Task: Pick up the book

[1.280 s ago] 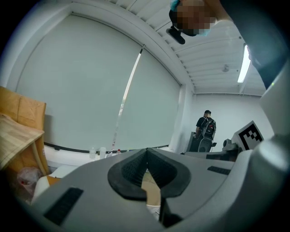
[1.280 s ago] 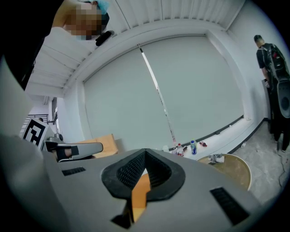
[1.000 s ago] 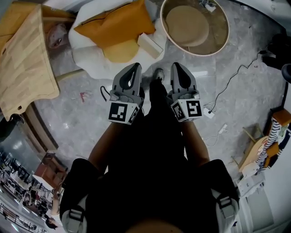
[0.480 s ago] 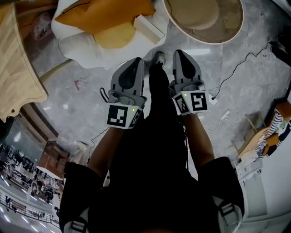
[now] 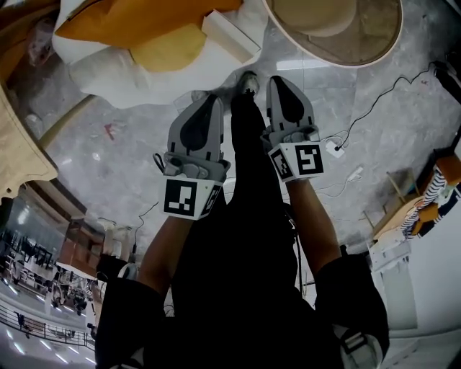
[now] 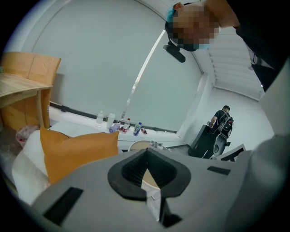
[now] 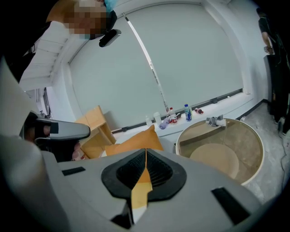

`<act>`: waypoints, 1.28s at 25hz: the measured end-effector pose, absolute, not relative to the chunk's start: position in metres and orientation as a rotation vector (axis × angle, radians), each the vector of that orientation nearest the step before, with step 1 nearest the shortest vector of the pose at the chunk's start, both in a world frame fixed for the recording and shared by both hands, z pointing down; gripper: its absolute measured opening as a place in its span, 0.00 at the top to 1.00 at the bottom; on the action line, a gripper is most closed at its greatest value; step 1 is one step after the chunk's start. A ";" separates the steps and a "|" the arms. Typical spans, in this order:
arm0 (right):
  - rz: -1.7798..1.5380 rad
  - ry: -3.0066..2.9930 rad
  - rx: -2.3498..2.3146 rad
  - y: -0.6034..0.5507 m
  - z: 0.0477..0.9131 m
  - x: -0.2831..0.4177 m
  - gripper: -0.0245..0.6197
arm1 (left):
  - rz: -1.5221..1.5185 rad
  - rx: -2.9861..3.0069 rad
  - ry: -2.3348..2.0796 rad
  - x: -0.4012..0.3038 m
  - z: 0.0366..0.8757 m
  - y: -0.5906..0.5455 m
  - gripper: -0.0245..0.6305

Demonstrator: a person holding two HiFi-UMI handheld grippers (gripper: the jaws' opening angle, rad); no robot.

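The book is a pale, cream block. It lies on the right edge of a white armchair, beside an orange cushion at the top of the head view. My left gripper hangs over the floor below the book with its jaws together and nothing in them. My right gripper is beside it, across my leg, also shut and empty. In the left gripper view the left gripper has its tips meeting. The right gripper points toward the cushion.
A round glass-topped table stands right of the armchair. A wooden piece of furniture is at the left edge. Cables and a power strip lie on the grey marble floor to the right. Another person stands far off.
Both grippers have sunk together toward the floor and stayed shut. In the head view the armchair, cushion and book have slid up toward the top edge.
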State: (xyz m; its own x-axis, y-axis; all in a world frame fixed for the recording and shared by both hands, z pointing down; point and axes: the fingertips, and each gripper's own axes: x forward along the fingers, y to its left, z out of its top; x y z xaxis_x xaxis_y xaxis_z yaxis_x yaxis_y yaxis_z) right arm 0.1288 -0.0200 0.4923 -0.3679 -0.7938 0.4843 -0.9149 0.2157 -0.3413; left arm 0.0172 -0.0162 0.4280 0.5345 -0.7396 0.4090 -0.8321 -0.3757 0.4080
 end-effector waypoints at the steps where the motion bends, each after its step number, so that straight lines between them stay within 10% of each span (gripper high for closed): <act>1: 0.877 -2.273 1.629 -0.019 0.501 0.129 0.95 | 0.218 2.192 -1.263 0.016 0.435 -0.016 0.95; 32: 1.084 -2.055 1.363 0.003 0.760 0.132 0.56 | 0.212 2.072 -1.243 0.019 0.564 -0.036 0.95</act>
State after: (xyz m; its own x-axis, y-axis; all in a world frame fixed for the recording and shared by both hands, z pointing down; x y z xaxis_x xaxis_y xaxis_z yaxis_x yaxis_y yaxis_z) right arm 0.1322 0.0031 0.7599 -0.4141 -0.5597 0.7178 -0.9085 0.2050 -0.3642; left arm 0.0192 -0.0357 0.5635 0.5256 -0.7108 0.4674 -0.8256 -0.2937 0.4818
